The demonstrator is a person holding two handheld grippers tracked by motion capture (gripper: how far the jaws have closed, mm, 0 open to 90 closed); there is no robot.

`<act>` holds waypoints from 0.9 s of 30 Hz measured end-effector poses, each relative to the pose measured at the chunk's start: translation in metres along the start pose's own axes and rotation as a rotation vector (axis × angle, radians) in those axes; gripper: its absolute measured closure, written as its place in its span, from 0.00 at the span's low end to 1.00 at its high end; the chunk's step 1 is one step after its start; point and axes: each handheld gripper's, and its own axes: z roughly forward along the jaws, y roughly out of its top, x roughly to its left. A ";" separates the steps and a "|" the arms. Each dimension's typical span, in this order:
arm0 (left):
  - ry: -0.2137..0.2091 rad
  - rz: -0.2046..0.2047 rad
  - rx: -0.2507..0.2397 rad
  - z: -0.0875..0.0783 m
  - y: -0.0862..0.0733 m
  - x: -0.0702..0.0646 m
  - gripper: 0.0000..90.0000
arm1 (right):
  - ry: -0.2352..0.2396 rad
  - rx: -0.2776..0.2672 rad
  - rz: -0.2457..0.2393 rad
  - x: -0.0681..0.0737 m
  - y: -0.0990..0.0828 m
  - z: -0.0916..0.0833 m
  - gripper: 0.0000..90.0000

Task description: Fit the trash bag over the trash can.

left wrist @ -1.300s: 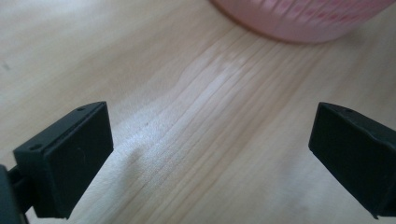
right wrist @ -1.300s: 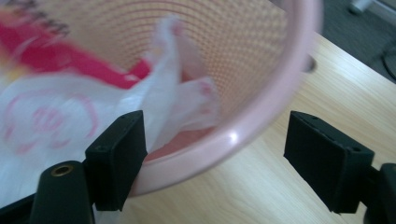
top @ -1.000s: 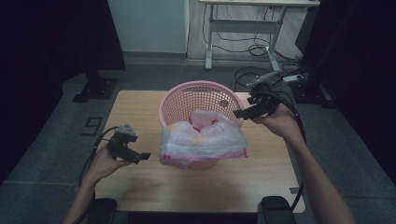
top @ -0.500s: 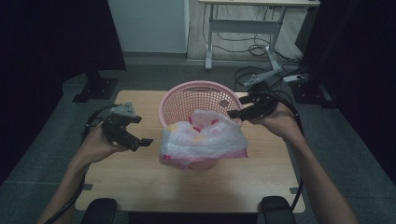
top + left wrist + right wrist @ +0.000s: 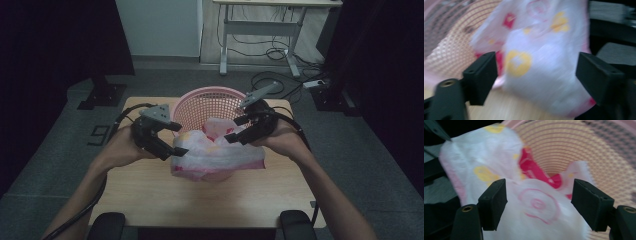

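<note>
A pink plastic basket stands at the table's far middle. A white cloth with pink, red and yellow prints hangs over its near rim onto the table. My left gripper hovers at the cloth's left edge. Its jaws have just been closing, with the cloth between them and the pads clear of it. My right gripper is open above the cloth's top right, over the basket's rim. In the right gripper view the cloth lies under the jaws and the basket behind.
The wooden table has bare room in front of the cloth. Two black pads sit at its near edge. Beyond the table are a white desk, floor cables and a black stand base.
My left gripper has risen from low at the table's left and moved right to the cloth's edge. My right gripper has shifted left from the basket's right rim to above the cloth.
</note>
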 end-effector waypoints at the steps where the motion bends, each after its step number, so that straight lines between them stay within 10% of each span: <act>1: 0.000 0.012 0.011 0.004 0.002 -0.001 0.28 | 0.018 0.009 -0.006 0.003 0.001 0.003 0.31; 10: -0.023 0.036 0.055 0.022 0.011 0.003 0.80 | 0.163 0.040 -0.101 0.029 0.015 0.026 0.52; 15: 0.028 0.012 -0.011 0.015 0.016 0.009 0.94 | 0.199 0.082 -0.050 0.028 0.019 0.034 0.83; 27: 0.011 -0.057 -0.062 0.012 0.007 0.027 0.55 | 0.042 0.028 0.004 -0.007 0.037 0.026 0.98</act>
